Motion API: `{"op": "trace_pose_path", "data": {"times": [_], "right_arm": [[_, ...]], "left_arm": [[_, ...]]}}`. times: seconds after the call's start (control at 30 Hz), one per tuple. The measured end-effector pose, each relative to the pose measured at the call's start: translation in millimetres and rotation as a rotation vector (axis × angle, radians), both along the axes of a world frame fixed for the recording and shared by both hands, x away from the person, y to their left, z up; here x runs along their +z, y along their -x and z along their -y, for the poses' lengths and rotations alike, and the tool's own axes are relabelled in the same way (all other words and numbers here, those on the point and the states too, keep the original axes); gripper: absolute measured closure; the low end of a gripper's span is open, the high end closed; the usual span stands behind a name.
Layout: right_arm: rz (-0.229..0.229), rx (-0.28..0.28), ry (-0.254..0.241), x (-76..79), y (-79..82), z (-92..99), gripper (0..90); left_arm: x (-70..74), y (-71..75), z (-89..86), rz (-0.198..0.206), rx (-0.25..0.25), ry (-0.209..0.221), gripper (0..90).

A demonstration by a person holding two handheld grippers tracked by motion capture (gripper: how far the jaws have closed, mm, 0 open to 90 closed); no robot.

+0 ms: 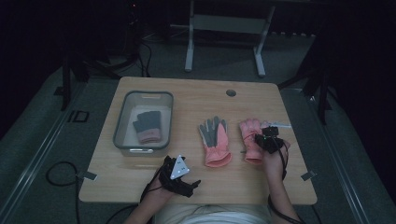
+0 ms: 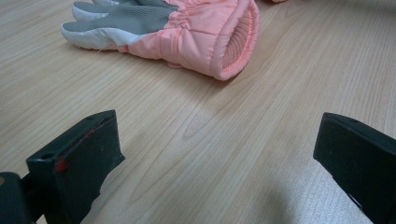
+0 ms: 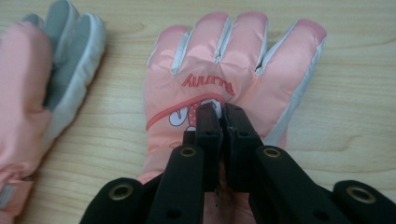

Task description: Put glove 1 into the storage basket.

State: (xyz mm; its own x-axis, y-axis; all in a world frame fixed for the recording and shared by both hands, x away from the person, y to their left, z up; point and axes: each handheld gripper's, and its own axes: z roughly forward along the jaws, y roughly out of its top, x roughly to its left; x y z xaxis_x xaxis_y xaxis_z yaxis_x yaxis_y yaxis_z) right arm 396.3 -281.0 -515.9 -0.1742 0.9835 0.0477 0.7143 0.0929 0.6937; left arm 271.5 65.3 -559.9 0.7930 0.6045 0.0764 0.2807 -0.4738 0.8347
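Padded pink fabric makes the right-hand pink ski glove [image 3: 233, 79] light, soft and squashy, best pinched at a fold on its back. Left gripper [image 1: 180, 175] hangs released near the tabletop's [image 1: 187, 93] front edge. Right gripper [image 3: 222, 122] sits clenched on that glove, right of the pink-and-grey palm-up glove [image 1: 215, 140]. Smooth pale wood; dark room.

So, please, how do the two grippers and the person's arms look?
Both grippers are black. The left gripper carries a grey three-cornered plate with small white dots, and its blocky jaws bear a red mark. The right gripper has rounded black links with brass-coloured rivets and a small green light. Black cables trail from both. The forearms are bare, without sleeves.
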Motion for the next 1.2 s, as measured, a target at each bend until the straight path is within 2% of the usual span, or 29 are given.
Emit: {"op": "trace_pose_path", "data": {"times": [0.27,0.37,0.43,0.53,0.7,0.77,0.8,0.87,1.0,1.07,1.2], "right_arm": [[-0.002,0.018,0.006,-6.8,-2.6,-0.6,82.8],[-0.002,0.051,0.029,-2.5,-5.2,-0.7,80.6],[0.002,0.076,0.027,2.4,-5.8,0.3,77.8],[0.002,0.141,0.051,10.2,-7.2,1.0,71.7],[0.041,0.314,0.124,21.3,-7.9,2.8,66.3],[0.04,0.371,0.181,24.3,-8.1,3.2,66.3],[0.037,0.405,0.185,26.3,-8.0,4.1,65.6],[0.026,0.43,0.195,28.0,-7.5,4.3,63.9],[0.009,0.432,0.198,26.6,-6.2,5.4,63.0],[0.014,0.408,0.205,21.3,-5.2,6.2,63.3],[0.008,0.399,0.214,11.9,-5.2,4.6,63.4]], "left_arm": [[-0.1,0.1,0.3,0.001,-0.002,-0.004,0.4],[0.0,0.0,0.0,-0.002,-0.001,0.001,0.4],[-0.2,0.0,0.4,-0.002,-0.001,0.001,0.4],[0.0,0.4,0.8,0.0,-0.003,-0.003,0.4],[0.0,0.5,0.9,0.002,0.001,-0.005,0.4],[0.0,0.6,1.0,0.001,-0.001,-0.005,0.4],[0.0,0.6,1.1,0.001,-0.001,-0.006,0.4],[0.0,0.5,1.2,0.0,-0.002,-0.009,0.4],[0.0,0.3,1.2,0.001,0.0,-0.011,0.4],[-0.1,0.5,1.4,0.001,0.0,-0.013,0.4],[-0.1,0.9,1.5,0.0,-0.002,-0.012,0.4]]}}
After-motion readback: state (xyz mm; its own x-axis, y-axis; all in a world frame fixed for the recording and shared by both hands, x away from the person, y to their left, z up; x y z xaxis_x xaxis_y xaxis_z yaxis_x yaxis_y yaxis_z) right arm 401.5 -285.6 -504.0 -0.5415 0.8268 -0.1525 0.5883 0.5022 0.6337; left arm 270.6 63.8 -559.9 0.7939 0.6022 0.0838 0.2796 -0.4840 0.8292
